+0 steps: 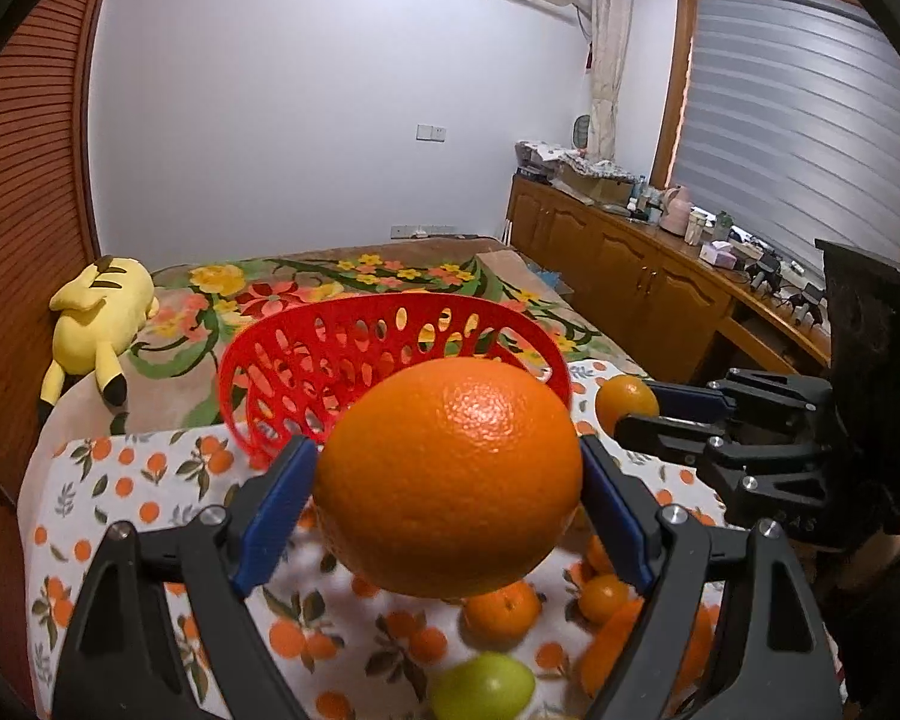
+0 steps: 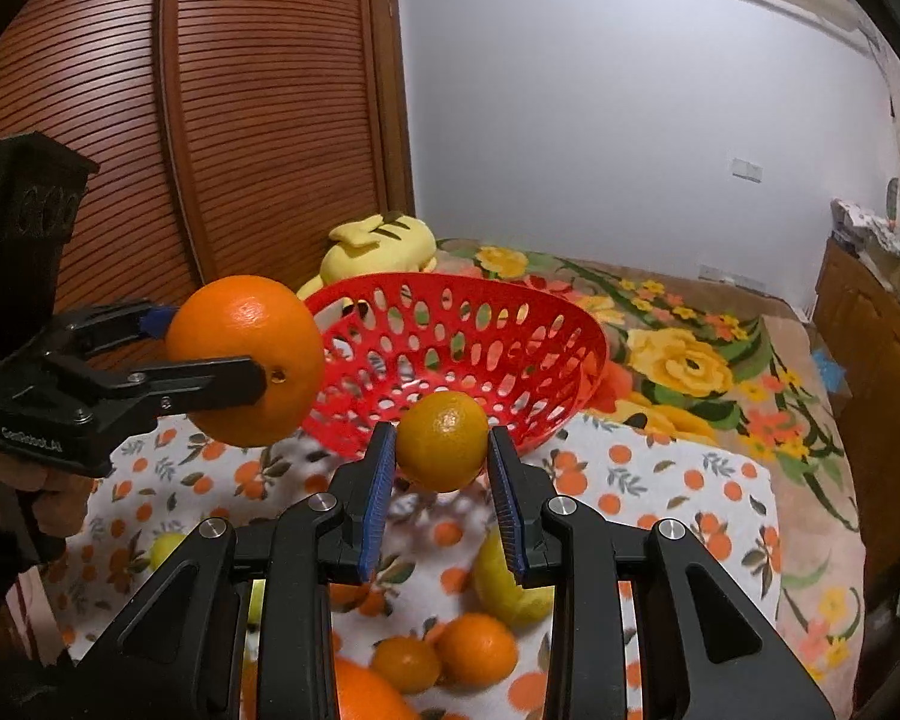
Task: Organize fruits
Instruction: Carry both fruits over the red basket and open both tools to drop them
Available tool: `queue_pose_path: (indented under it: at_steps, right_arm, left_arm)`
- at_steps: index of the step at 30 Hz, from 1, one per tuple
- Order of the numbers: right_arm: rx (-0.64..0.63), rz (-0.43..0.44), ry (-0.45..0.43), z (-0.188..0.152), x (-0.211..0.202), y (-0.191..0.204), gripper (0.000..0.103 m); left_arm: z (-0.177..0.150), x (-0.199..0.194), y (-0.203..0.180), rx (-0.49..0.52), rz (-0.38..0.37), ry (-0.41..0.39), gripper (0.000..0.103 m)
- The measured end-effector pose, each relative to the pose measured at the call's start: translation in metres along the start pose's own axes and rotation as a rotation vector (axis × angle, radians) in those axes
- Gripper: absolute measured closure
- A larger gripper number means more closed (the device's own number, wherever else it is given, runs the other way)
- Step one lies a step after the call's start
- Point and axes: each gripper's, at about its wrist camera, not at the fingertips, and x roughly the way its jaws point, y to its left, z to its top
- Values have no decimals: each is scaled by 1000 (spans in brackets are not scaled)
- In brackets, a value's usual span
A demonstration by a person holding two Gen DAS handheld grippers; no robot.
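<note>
My left gripper (image 1: 448, 480) is shut on a large orange (image 1: 448, 480) and holds it in the air just in front of the red perforated basket (image 1: 306, 348). The same large orange (image 2: 245, 358) shows at the left of the right wrist view. My right gripper (image 2: 442, 450) is shut on a small orange (image 2: 444, 441), raised in front of the red basket (image 2: 510, 354); it also shows in the left wrist view (image 1: 627, 405). The basket looks empty where I can see inside.
Below the grippers, several small oranges (image 2: 474, 648), a yellow lemon (image 2: 510, 594) and a green fruit (image 1: 483, 687) lie on the orange-print cloth (image 1: 120, 480). A yellow plush toy (image 1: 99, 324) lies on the floral bedspread behind. Wooden cabinets (image 1: 630, 276) stand at right.
</note>
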Motion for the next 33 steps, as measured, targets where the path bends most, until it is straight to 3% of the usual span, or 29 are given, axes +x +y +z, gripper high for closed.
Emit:
queue_pose_path:
  at_steps: [9, 29, 33]
  right_arm:
    - [-15, 31, 50, 13, 34, -17, 73]
    - [-54, 52, 173, 23, 92, -21, 73]
    - [-64, 47, 182, 23, 95, -22, 73]
  left_arm:
    - [8, 47, 6, 28, 31, 68, 18]
    - [3, 88, 19, 6, 63, 165, 17]
    - [11, 75, 14, 17, 67, 100, 18]
